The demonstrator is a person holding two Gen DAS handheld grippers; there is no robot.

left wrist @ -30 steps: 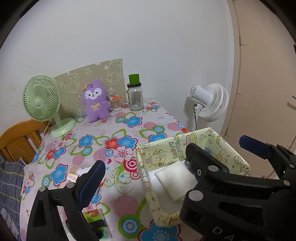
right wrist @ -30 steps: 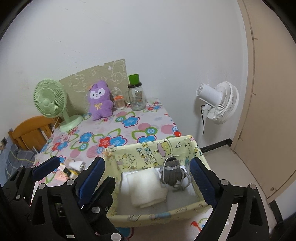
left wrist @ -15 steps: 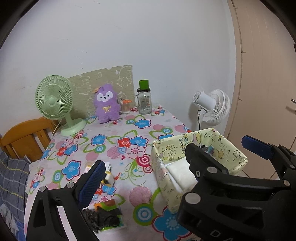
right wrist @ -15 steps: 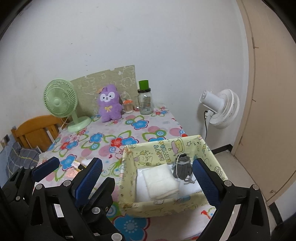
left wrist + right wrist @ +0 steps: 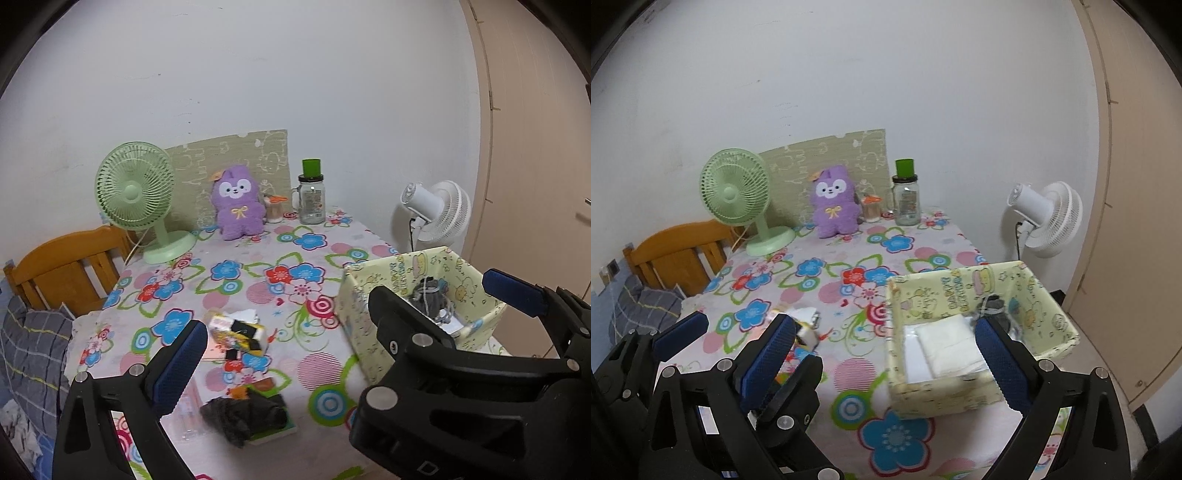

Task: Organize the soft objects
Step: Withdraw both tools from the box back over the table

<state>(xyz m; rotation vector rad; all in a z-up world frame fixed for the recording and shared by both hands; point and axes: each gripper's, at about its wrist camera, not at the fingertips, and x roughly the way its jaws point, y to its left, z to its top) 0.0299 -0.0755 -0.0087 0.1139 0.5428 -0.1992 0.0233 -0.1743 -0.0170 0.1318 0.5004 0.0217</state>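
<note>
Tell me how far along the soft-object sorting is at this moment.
Partly done. The yellow fabric box already holds a folded white cloth and a grey bundle. Nothing is in hand: both the left hand-held gripper and the right hand-held gripper are open and empty. Still out on the table: a dark crumpled item, small packets, and the purple plush.

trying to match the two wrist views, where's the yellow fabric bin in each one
Left wrist view: the yellow fabric bin sits at right of centre, partly behind the right gripper.
Right wrist view: the bin is at lower right of centre, between the right gripper's fingers.
Shared landmark: the purple plush toy at the table's far edge.
</note>
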